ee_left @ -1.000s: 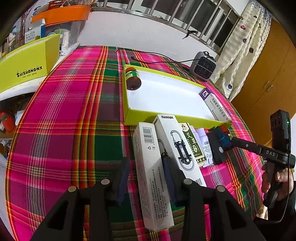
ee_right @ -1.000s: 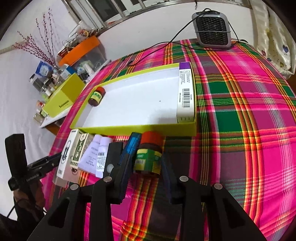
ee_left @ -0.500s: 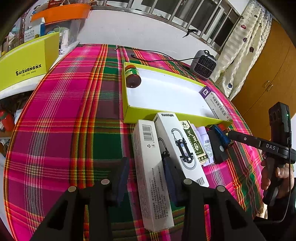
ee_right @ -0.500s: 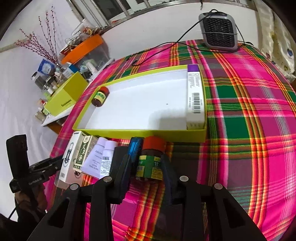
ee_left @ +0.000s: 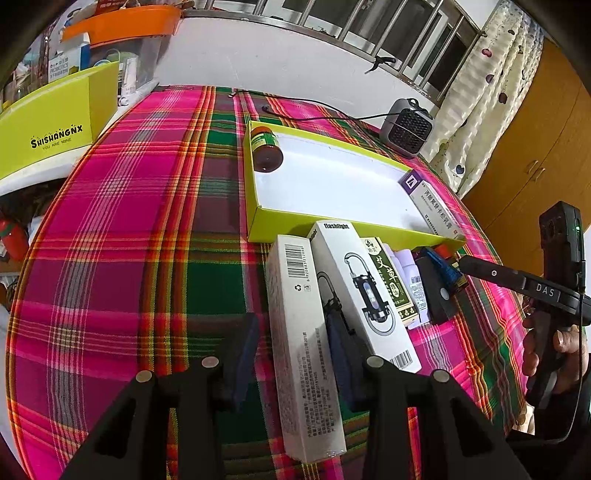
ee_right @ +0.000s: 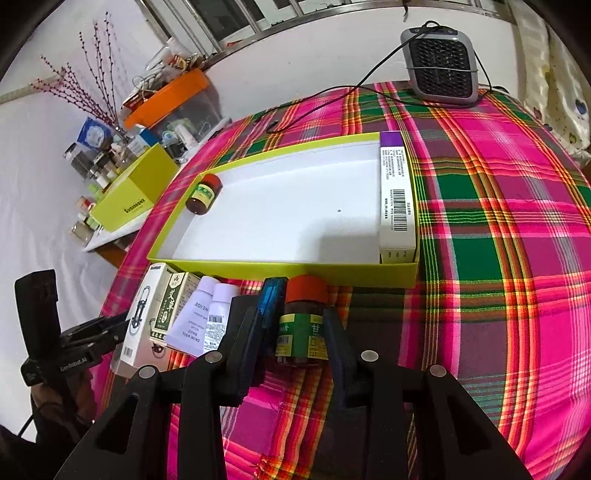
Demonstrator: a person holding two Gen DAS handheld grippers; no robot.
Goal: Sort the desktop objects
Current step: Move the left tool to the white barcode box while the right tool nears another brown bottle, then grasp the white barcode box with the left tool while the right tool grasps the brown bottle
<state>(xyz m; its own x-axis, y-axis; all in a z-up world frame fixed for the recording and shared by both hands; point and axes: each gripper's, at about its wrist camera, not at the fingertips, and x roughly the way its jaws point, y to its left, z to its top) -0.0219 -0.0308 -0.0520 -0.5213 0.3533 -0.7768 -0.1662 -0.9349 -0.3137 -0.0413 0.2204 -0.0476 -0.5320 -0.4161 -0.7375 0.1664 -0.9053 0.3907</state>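
Observation:
My left gripper is open, low over the plaid cloth, straddling a long white barcode box; cloth shows between its left finger and the box. Beside that box lie a flashlight box, a green herbal box and white tubes. My right gripper has its jaws opening around a brown bottle with a red cap and green label, in front of the yellow-green tray. A blue piece sits by its left finger. The tray holds another brown bottle and a purple-and-white box.
A small grey heater with its cable stands behind the tray. Off the table's left stand a yellow box and an orange-lidded bin among clutter. A hand holds the right gripper near a wooden cupboard.
The right gripper has crept forward, so the red-capped bottle sits deeper between its fingers, and its jaws stand a little wider. The left gripper and the white box have not moved.

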